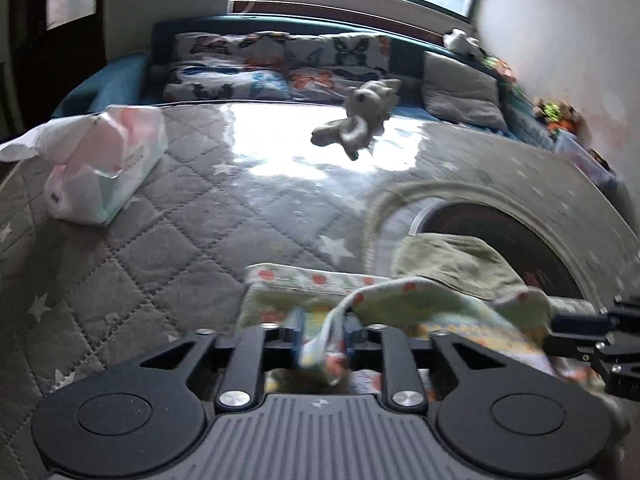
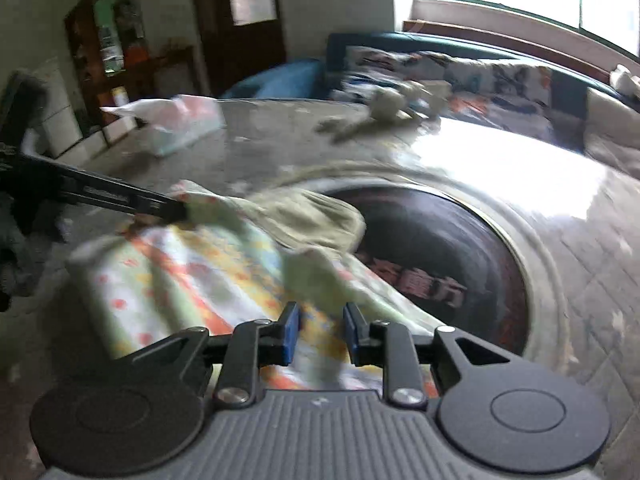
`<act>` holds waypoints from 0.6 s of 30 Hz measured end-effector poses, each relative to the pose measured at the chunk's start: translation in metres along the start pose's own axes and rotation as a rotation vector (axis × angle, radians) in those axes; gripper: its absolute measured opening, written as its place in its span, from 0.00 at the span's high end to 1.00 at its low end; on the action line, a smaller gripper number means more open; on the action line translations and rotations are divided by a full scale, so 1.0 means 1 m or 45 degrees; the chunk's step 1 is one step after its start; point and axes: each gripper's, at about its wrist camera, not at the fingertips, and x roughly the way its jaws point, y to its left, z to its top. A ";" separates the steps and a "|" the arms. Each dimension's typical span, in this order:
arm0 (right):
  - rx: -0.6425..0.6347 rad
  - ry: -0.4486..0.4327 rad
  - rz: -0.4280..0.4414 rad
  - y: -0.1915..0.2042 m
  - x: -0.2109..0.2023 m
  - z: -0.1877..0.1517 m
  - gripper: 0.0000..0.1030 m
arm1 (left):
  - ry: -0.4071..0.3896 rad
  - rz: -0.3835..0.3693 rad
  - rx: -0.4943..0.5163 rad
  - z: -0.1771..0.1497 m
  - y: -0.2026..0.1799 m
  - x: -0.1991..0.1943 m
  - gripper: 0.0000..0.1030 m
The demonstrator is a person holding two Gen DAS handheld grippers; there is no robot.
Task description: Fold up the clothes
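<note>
A light green garment with orange and yellow print (image 1: 424, 304) lies on the grey quilted bed, partly over a round dark mat. My left gripper (image 1: 323, 330) is shut on a bunched edge of this garment (image 1: 328, 344), which hangs between its blue pads. In the right wrist view the same garment (image 2: 192, 280) spreads out ahead, and the left gripper's fingers (image 2: 176, 210) pinch its far corner. My right gripper (image 2: 318, 330) has its blue pads apart with the garment's cloth lying between them. An olive green cloth (image 1: 452, 264) lies beside the garment.
A tissue pack (image 1: 108, 164) sits at the left of the bed. A grey plush toy (image 1: 360, 120) lies near butterfly-print pillows (image 1: 280, 68) at the head. The round dark mat (image 2: 452, 240) lies at right. A door and shelves (image 2: 120, 48) stand beyond the bed.
</note>
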 end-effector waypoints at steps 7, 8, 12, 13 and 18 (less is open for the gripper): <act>0.049 -0.045 -0.069 -0.011 -0.009 0.004 0.78 | -0.049 0.038 -0.095 0.000 0.020 -0.014 0.68; 0.051 -0.062 -0.046 -0.009 -0.013 0.005 0.78 | -0.058 0.038 -0.092 -0.002 0.021 -0.020 0.63; 0.000 -0.091 -0.023 0.003 -0.013 0.016 0.69 | -0.098 0.049 -0.040 -0.013 0.017 -0.047 0.56; -0.003 -0.084 -0.028 0.004 -0.008 0.018 0.67 | -0.105 0.042 -0.025 -0.016 0.015 -0.052 0.56; -0.012 -0.024 -0.051 0.003 0.025 0.028 0.67 | -0.113 -0.052 0.088 -0.030 -0.012 -0.066 0.56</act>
